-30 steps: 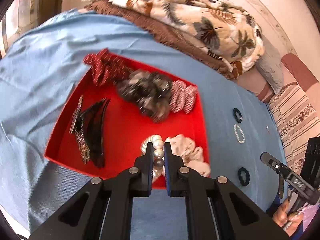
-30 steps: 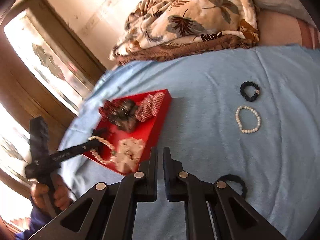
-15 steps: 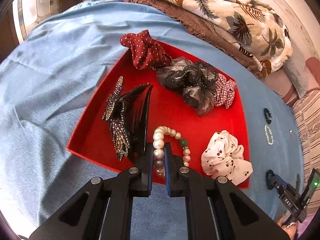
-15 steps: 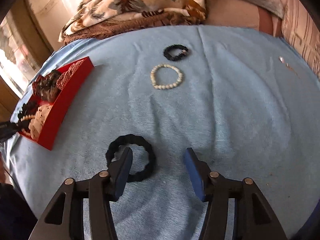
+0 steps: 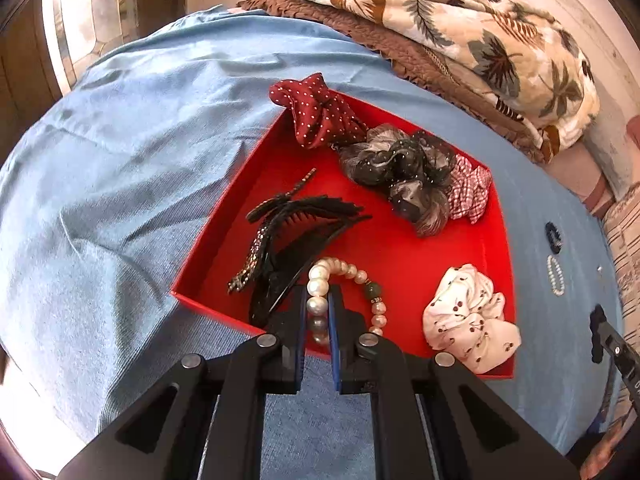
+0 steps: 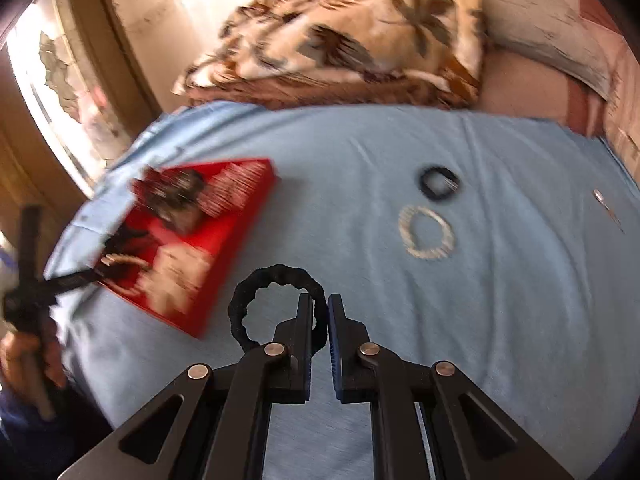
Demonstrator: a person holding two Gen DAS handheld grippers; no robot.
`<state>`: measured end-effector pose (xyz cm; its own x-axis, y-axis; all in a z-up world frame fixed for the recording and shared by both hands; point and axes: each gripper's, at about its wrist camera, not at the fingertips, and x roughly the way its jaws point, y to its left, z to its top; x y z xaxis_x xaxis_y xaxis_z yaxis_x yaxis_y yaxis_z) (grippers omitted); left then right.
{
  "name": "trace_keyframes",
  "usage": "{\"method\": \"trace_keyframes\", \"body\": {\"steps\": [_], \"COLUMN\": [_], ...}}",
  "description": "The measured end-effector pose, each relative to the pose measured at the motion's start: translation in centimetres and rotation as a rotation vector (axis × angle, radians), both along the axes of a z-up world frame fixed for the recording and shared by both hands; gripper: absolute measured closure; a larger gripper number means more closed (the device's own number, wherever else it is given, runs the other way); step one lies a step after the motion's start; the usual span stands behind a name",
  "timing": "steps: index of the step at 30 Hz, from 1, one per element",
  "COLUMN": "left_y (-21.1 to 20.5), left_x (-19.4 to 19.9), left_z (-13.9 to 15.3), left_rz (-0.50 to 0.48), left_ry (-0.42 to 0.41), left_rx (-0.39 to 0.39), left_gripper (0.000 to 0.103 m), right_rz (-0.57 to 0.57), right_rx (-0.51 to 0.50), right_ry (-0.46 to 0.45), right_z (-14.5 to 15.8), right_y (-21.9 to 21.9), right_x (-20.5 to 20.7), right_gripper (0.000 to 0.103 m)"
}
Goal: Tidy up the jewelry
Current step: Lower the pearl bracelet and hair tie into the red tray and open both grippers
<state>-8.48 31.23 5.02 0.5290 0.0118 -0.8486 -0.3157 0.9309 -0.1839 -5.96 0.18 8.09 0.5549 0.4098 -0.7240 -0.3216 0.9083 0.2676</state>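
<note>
A: Pinching a pearl bracelet (image 5: 320, 304) between its two fingers, the left gripper (image 5: 318, 316) reaches over the near rim of the red tray (image 5: 400, 256); the loop curves out past the fingertips above the tray floor, one green bead on its right side.

B: And the right gripper (image 6: 320, 322)?

A: Its fingers are clamped on the rim of a black scrunchie (image 6: 276, 304), whose ring stands out to the left of the tips above the blue sheet (image 6: 500, 300).

B: What lies around the bracelet?

A: Just left of it are black hair clips (image 5: 288, 240), one with rhinestones. To its right, at the tray's near corner, sits a white cherry-print scrunchie (image 5: 470, 320). Along the far side are a red dotted scrunchie (image 5: 316, 112), a grey one (image 5: 404, 176) and a red checked one (image 5: 470, 192).

B: Anything still outside the tray?

A: On the sheet, well apart from it, a small white bead bracelet (image 6: 426, 232) lies just beside a black bracelet (image 6: 438, 182). A leaf-print blanket (image 6: 352, 40) is piled at the far edge
</note>
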Motion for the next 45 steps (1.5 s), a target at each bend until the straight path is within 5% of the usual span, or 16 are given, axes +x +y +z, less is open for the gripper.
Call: {"method": "trace_keyframes", "body": {"steps": [4,9,17,23,30,35,45], "left_y": [0.3,0.2,3.0,4.3,3.8,3.9,3.2], "left_x": [-0.7,-2.1,-2.9,-2.7,-2.6,-2.6,-2.0], "left_z": [1.1,3.3,5.2,4.9,5.1,4.9,4.1], "left_rz": [-0.026,-0.057,0.064,0.088,0.086,0.093,0.095], "left_ry": [-0.056,-0.176,-0.268,-0.263,-0.263,-0.256,-0.214], "left_rx": [-0.068,-0.103,-0.076,-0.105,-0.038,-0.028,0.054], "left_gripper": [0.091,0.075,0.066,0.066,0.064,0.063,0.061], "right_rz": [0.097,0.195,0.236,0.193,0.166,0.167,0.159], "right_rx": [0.038,0.013,-0.069,-0.107,-0.096,-0.060,0.003], "right_ry": [0.019,0.058,0.128,0.139,0.164,0.160,0.102], "right_z": [1.3,1.0,-2.4,-3.8,-4.5,-3.8,-1.0], "right_y": [5.3,12.5,18.0,19.1,19.1,18.5,14.3], "right_x": [1.2,3.3,4.9,6.7,7.2,6.4,3.9], "right_gripper": [0.094,0.094,0.094,0.094,0.092,0.066,0.058]}}
